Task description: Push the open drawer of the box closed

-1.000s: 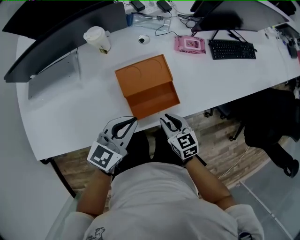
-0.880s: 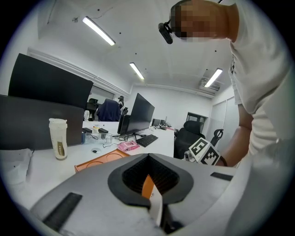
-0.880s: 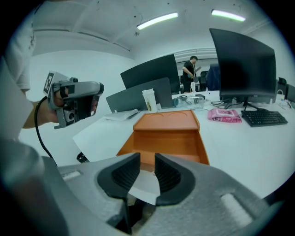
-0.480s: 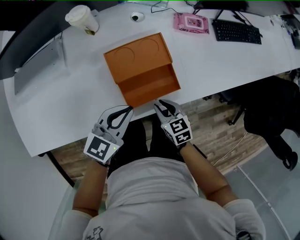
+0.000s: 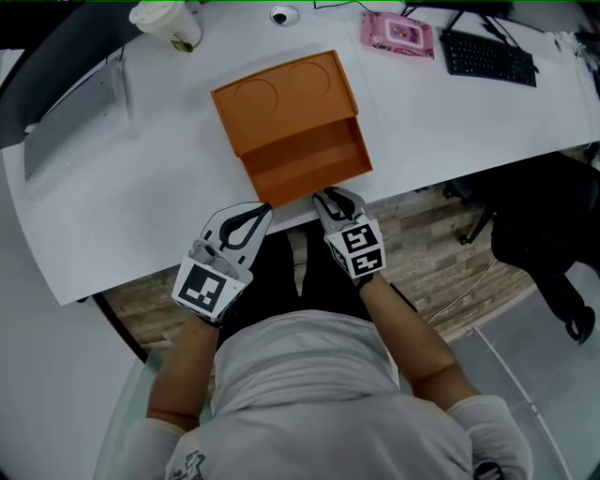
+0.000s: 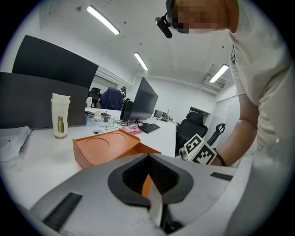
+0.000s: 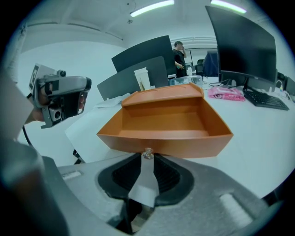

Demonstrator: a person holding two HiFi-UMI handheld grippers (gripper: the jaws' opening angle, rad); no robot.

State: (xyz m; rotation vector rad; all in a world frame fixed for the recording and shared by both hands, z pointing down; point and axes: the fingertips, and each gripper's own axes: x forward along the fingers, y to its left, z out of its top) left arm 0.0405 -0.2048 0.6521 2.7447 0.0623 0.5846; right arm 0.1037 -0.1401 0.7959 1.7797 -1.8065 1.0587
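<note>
Left gripper [image 5: 268,208], right gripper [image 5: 322,194] sunk toward white desk [image 5: 122,206] — left jaws together; right jaws just closing together, empty, before drawer [image 5: 309,173].

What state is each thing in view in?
drawer, open, pulled out, empty
box, flat, front toward the person
cup, upright, lid on
left gripper, shut, empty, by the drawer's corner
right gripper, jaws just been closing, now shut, nothing between them, tips at the drawer's knob

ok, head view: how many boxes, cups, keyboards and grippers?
orange box: 1
cup: 1
keyboard: 1
grippers: 2 (left gripper, right gripper)
Total: 5
</note>
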